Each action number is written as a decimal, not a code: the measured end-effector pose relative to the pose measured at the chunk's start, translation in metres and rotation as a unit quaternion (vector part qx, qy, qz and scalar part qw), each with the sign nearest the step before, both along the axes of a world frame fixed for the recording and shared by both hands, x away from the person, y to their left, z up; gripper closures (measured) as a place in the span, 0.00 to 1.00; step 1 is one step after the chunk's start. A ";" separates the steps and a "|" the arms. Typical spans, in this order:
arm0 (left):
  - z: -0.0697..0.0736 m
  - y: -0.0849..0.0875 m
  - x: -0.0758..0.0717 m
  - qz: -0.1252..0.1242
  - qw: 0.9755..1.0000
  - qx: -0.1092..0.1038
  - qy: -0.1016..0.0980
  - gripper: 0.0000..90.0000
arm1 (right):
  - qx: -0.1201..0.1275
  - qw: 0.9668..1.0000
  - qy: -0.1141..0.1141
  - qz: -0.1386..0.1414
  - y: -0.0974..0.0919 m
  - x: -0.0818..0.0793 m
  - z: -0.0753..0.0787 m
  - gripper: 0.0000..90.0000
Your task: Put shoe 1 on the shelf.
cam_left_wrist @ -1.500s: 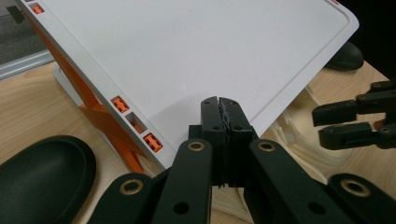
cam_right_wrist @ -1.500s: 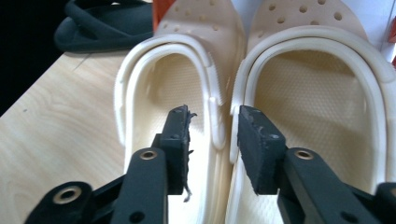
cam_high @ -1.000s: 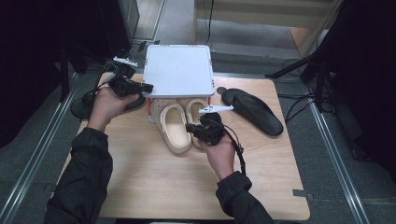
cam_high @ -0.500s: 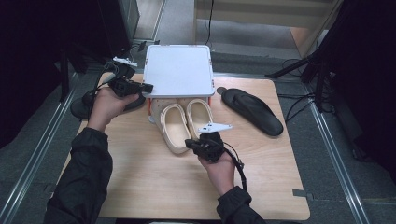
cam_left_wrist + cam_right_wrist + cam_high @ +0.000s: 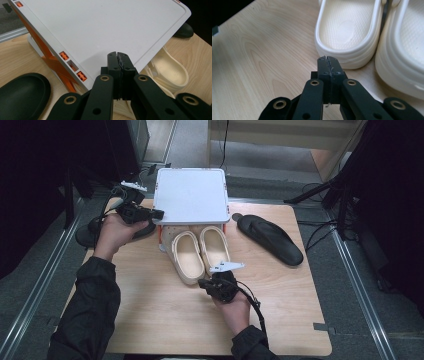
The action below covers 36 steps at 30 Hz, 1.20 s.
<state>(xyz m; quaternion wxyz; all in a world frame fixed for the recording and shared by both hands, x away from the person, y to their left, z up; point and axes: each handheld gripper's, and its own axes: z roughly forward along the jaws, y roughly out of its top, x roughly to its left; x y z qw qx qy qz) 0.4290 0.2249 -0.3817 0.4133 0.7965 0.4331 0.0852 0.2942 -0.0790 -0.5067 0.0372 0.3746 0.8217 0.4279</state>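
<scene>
A black sandal (image 5: pixel 270 239) is laid flat on the table, well off to the right of the right tongs (image 5: pixel 328 60) and farther back. Another dark shoe (image 5: pixel 22 95) can be seen low and to the left of the left tongs (image 5: pixel 117 55). Both are carried by a pale wood table (image 5: pixel 150 315). Loose cables (image 5: pixel 320 227) are strewn over the grey floor past its right edge.

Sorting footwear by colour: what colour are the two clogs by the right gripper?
Cream clogs, clearest in the right gripper view.

2 cream clogs (image 5: pixel 200 251), white-and-orange rack (image 5: pixel 190 195), black sandal (image 5: pixel 270 238), light woodgrain table (image 5: pixel 150 320).
</scene>
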 end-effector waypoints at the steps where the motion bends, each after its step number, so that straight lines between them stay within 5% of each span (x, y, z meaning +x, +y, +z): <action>1: 0.000 0.000 0.000 0.000 1.000 0.000 0.000 1.00 | -0.005 1.000 -0.002 -0.002 0.001 0.000 -0.003 1.00; 13: 0.000 0.000 0.000 0.000 1.000 -0.002 0.002 1.00 | -0.015 1.000 0.010 -0.009 0.009 0.010 -0.013 1.00; 36: 0.000 -0.001 0.000 -0.002 1.000 -0.005 0.005 1.00 | -0.020 1.000 0.007 -0.006 0.037 0.032 0.005 1.00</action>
